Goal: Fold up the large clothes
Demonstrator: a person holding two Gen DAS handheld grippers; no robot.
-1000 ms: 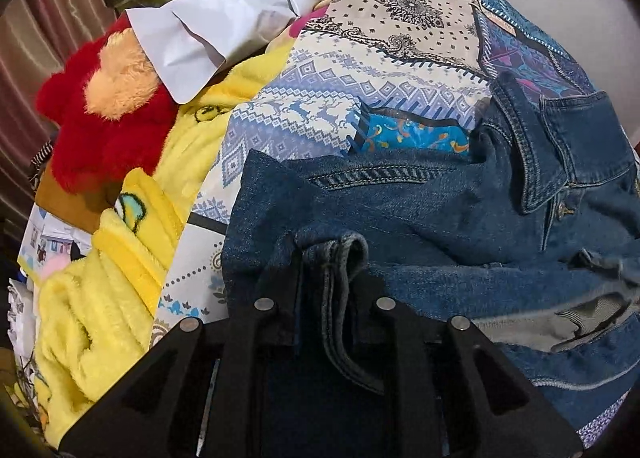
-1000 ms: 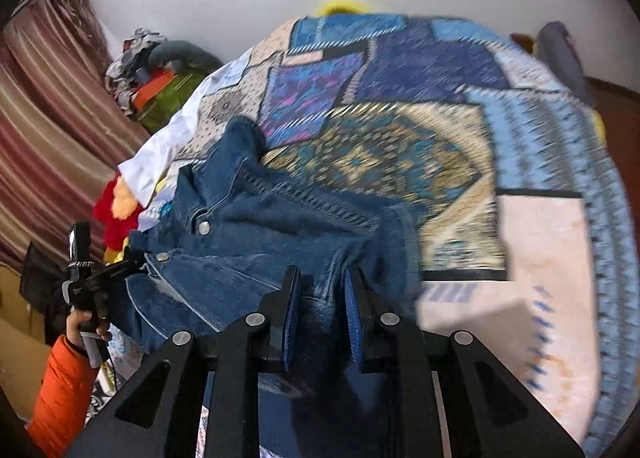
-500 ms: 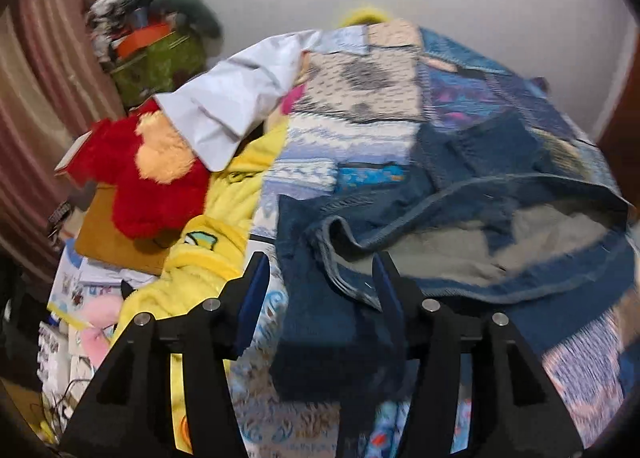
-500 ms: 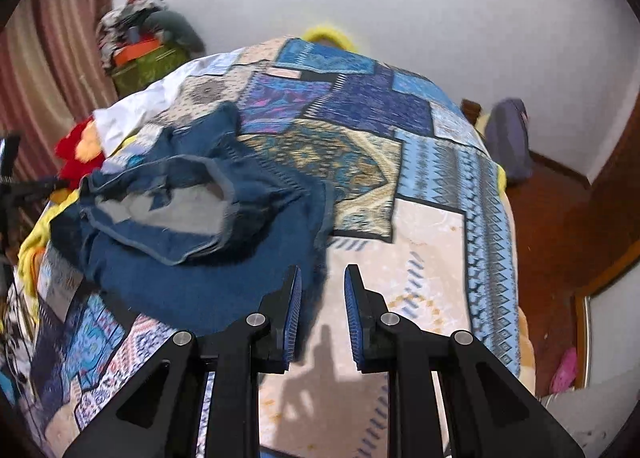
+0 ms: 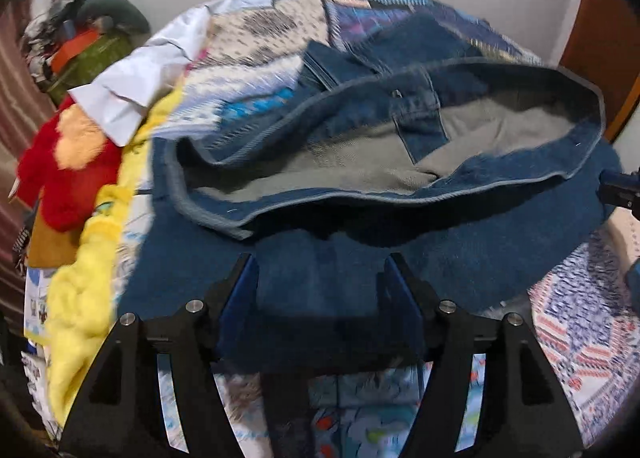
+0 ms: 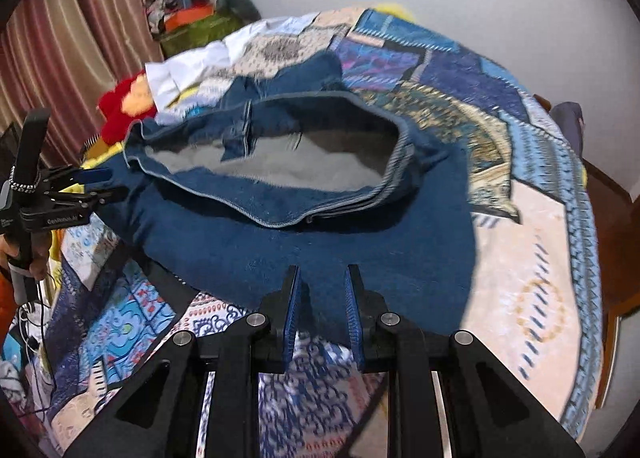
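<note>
The left gripper (image 5: 320, 278) has its 2 jaws opening, blue denim jacket (image 5: 360, 258) cloth between them; the right gripper (image 6: 322, 298) pinches its hem. The jacket lies spread on the patchwork-patterned bedspread (image 6: 520, 278), grey lining up

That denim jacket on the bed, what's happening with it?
A person with a two-finger gripper in each hand is folding the denim jacket on the patchwork bedspread. The right gripper is closed on the jacket's near edge. The left gripper is opening its jaws, with the denim between them but no longer pinched. The jacket lies spread out, its grey lining showing through the open hem, so the fold isn't finished.
</note>
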